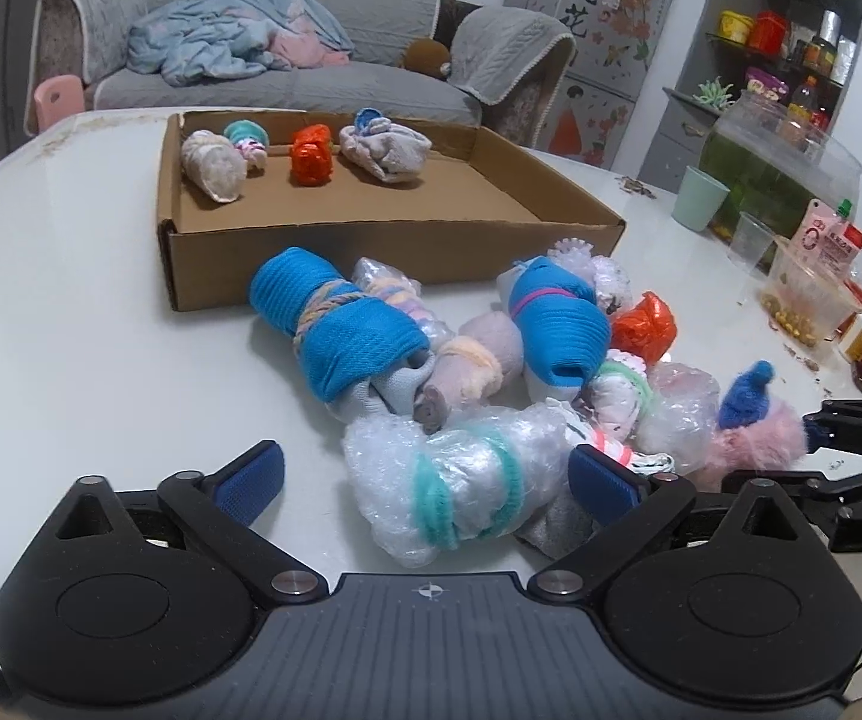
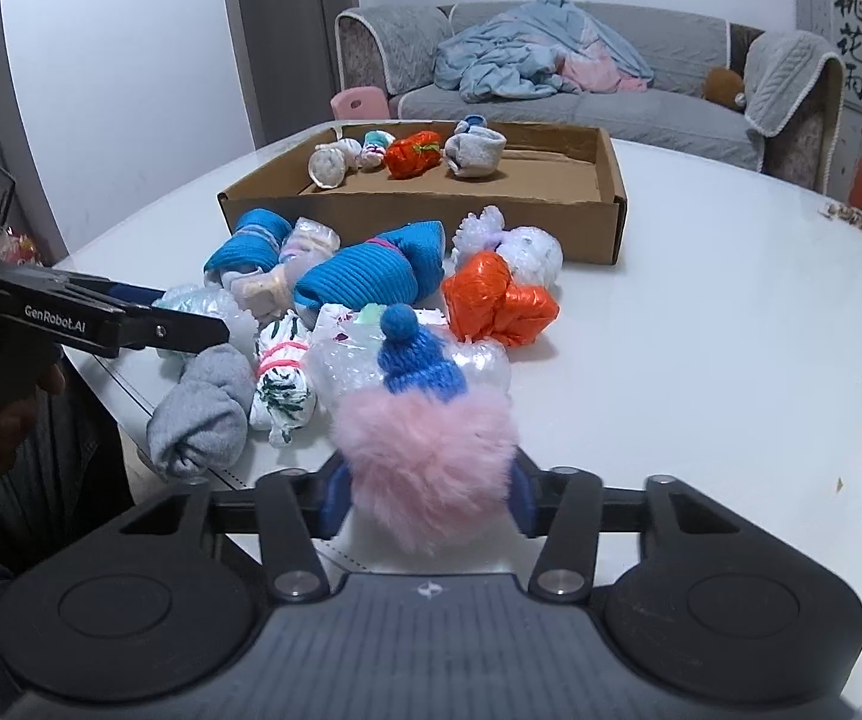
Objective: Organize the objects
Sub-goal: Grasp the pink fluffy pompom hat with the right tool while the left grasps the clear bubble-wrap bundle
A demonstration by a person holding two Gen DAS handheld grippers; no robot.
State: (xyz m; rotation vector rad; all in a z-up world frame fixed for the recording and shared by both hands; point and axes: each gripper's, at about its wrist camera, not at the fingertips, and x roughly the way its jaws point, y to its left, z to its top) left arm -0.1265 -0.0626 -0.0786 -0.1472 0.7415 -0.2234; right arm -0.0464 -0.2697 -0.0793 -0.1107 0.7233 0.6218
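A pile of wrapped bundles lies on the white table [image 1: 71, 324] in front of a shallow cardboard box [image 1: 371, 252]. My left gripper [image 1: 431, 480] is open, its blue pads on either side of a bubble-wrap bundle tied with teal yarn [image 1: 461, 480]. My right gripper [image 2: 428, 498] is shut on a pink fluffy pompom with a blue knit cap [image 2: 425, 444], at the pile's near edge; it also shows in the left wrist view [image 1: 755, 432]. The box [image 2: 419, 204] holds several bundles, among them an orange one [image 1: 311, 155].
Blue sock rolls [image 1: 335, 324], an orange bundle [image 2: 497, 300] and a grey sock [image 2: 203, 414] lie in the pile. At the table's right stand a green cup [image 1: 698, 198], a glass tank [image 1: 779, 174], plastic cups and snack packets. A grey sofa [image 1: 311, 60] is behind.
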